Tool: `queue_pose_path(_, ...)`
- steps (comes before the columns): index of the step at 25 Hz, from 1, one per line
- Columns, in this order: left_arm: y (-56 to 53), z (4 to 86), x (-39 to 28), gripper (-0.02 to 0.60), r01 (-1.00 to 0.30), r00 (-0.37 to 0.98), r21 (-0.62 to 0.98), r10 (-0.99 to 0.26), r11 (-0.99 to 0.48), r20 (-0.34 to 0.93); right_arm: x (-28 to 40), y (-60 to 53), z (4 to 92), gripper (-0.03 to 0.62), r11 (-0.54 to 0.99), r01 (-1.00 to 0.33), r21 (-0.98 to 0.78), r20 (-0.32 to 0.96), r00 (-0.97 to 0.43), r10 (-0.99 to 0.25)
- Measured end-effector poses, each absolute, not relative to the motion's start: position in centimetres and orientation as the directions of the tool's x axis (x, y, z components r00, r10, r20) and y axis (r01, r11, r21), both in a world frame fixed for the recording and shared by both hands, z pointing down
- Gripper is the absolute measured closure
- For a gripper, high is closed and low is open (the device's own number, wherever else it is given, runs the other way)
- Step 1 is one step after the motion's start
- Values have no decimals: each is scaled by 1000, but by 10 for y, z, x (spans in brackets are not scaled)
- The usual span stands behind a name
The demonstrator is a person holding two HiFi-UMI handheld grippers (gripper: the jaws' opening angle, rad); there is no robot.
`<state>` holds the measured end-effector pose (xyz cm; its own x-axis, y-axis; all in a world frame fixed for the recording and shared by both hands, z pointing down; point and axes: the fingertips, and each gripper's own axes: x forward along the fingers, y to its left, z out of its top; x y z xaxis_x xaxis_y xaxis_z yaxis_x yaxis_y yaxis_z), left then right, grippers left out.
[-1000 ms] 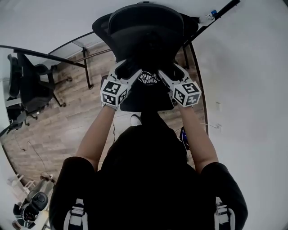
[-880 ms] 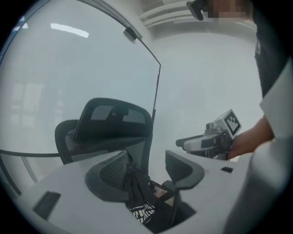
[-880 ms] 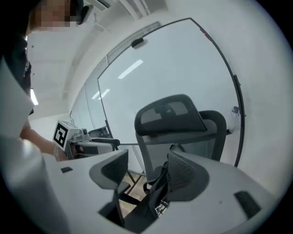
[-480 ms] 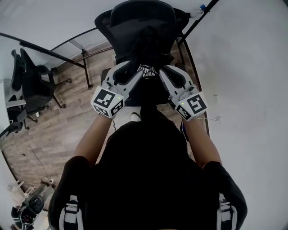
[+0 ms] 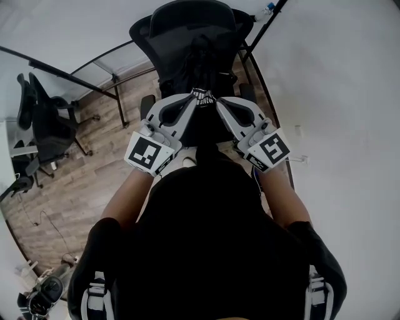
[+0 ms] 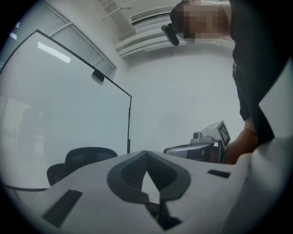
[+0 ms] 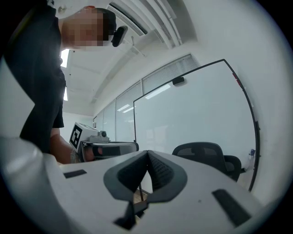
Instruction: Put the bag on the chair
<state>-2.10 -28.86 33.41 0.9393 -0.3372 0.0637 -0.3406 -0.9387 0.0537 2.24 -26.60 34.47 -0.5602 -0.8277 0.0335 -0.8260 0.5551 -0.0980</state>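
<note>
Left gripper (image 5: pixel 195 99) and right gripper (image 5: pixel 215 100) are both shut tight with nothing between the pads. Their jaws have just closed from wide open a second back, and both have lifted off the seat toward the person, tips nearly side by side. Just past the tips the black bag (image 5: pixel 201 96) with white print sits on the chair (image 5: pixel 181 19) against the backrest, same spot as before and free of both grippers; a second chair (image 5: pixel 44 125) stands far left on the wood floor (image 5: pixel 94 169).
</note>
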Motion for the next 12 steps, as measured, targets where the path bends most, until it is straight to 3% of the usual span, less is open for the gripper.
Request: queue_pose_path(12,-275,328,-29,577,-323,945,34,-320,-946,69,17,-257,332,594,522,-852,-36,27,-523,-852)
